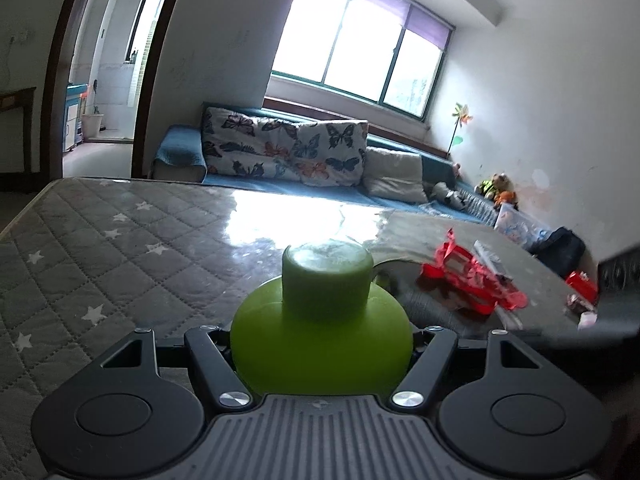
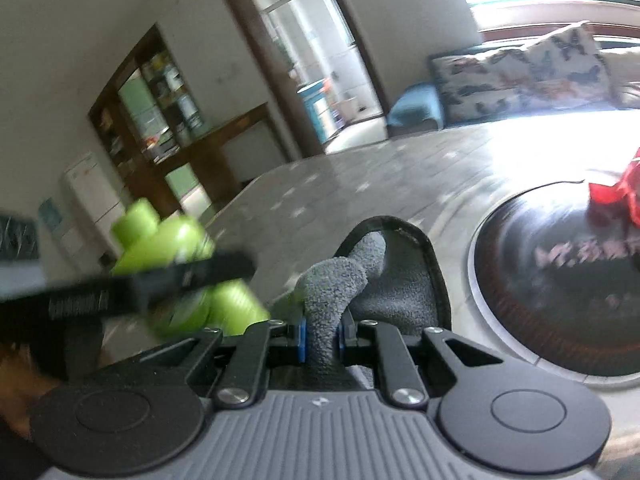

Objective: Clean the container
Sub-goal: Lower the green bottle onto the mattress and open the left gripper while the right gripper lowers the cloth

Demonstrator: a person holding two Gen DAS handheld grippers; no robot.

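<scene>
- My left gripper (image 1: 322,344) is clamped on the green bottle (image 1: 322,320), cap pointing away from me, held above the near edge of the grey quilted tabletop (image 1: 120,248).
- My right gripper (image 2: 322,338) pinches a grey cleaning cloth (image 2: 332,288), just right of the bottle.
- Red wrappers (image 1: 468,280) lie on a dark round mat (image 2: 560,280) towards the right edge.

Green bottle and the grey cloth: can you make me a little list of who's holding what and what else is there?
left tongs: closed on green bottle, cap on, pointing away
right tongs: closed on grey cloth
surface: quilted star-pattern cover
nearby: red wrapper on dark round plate
cleaning: cloth not on bottle
</scene>
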